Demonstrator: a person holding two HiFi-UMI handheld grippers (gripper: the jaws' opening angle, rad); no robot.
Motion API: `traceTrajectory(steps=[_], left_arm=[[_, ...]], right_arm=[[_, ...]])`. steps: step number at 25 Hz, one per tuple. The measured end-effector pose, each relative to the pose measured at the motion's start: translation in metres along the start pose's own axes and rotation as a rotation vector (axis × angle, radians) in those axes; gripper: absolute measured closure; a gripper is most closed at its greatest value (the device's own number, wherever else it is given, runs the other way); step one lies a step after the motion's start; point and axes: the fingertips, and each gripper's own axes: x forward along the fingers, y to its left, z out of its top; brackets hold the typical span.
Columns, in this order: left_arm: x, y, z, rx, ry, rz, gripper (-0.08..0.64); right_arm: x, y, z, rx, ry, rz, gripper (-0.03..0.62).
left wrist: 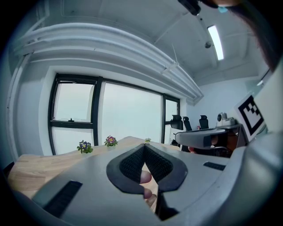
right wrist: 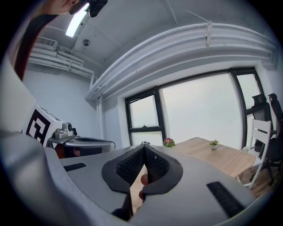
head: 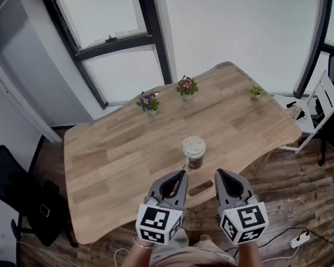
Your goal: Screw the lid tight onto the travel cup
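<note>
The travel cup stands upright on the wooden table, near its front edge, with a pale round lid resting on top. My left gripper hovers just short of the cup on its near side, jaws together and empty. My right gripper hangs to the cup's right, also shut with nothing in it. In the left gripper view the left gripper shows its pads meeting at the tip, and the right gripper looks the same in its own view. The cup is hidden in both gripper views.
Three small flower pots stand along the table's far edge: purple, pink, green. A dark flat patch lies on the table between the grippers. A white chair stands at right, a black chair at left.
</note>
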Motion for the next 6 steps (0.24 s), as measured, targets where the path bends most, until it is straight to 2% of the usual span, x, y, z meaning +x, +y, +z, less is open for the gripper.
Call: traceTrajectory(steps=[6], left_arm=[[0.002,0.0111,-0.0006,-0.004,0.0,-0.013,0.558]], right_arm=[[0.0096,0.0037,-0.0013,-0.006,0.006,-0.02,0.592]])
